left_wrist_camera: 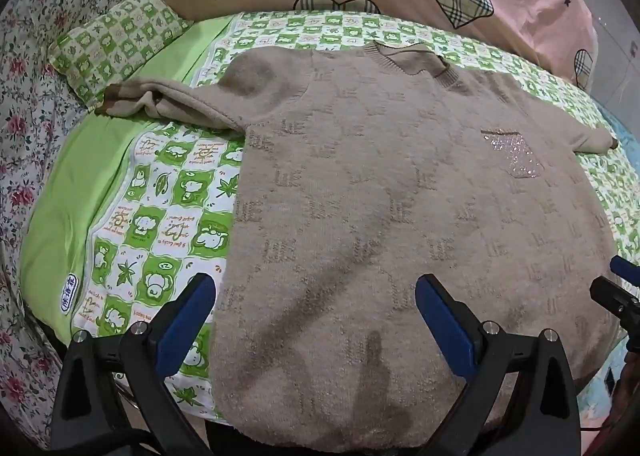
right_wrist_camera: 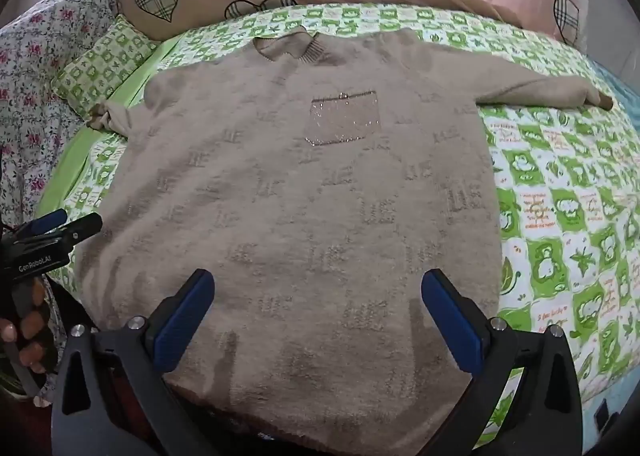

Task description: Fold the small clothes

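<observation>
sweater (left_wrist_camera: 400, 216) lies flat and face up on the green checked sheet (left_wrist_camera: 168, 216), collar at the far side, both sleeves out to left and right; no fold looks made yet, so the whole job remains. beige knit, sparkly chest pocket (right_wrist_camera: 342, 118). left gripper (left_wrist_camera: 316, 316) and right gripper (right_wrist_camera: 318, 312) hover over the near hem, jaws wide apart, holding nothing.

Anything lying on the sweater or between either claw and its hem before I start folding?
Nothing visible. The sweater lies flat and bare on the bed cover; the left claw and right claw hover open over its hem.
</observation>
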Demonstrator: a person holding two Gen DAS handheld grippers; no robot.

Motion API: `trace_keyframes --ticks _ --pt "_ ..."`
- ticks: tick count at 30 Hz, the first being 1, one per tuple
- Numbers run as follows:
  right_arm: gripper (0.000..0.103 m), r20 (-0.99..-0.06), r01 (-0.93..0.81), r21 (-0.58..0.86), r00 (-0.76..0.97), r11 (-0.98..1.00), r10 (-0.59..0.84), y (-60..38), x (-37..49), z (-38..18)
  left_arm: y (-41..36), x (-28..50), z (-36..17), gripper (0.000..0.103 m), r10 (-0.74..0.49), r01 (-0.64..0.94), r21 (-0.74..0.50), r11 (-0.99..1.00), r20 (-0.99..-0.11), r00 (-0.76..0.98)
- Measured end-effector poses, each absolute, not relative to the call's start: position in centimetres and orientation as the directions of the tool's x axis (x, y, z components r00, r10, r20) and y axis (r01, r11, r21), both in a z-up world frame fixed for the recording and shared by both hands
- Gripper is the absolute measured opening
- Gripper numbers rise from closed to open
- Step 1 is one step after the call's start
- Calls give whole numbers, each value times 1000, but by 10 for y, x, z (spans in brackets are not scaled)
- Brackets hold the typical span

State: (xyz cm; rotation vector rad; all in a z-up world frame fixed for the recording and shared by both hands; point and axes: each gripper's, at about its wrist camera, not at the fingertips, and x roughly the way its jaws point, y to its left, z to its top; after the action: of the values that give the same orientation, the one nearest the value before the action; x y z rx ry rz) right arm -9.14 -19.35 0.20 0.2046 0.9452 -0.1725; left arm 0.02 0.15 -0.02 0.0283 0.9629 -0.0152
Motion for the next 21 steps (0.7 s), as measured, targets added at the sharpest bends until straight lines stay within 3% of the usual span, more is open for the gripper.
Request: trace_keyframes --ticks 21 --pt "103 -807 201 125 590 972 -18 -189 -86 4 -8 -1 2 100 -16 51 19 999 -788 615"
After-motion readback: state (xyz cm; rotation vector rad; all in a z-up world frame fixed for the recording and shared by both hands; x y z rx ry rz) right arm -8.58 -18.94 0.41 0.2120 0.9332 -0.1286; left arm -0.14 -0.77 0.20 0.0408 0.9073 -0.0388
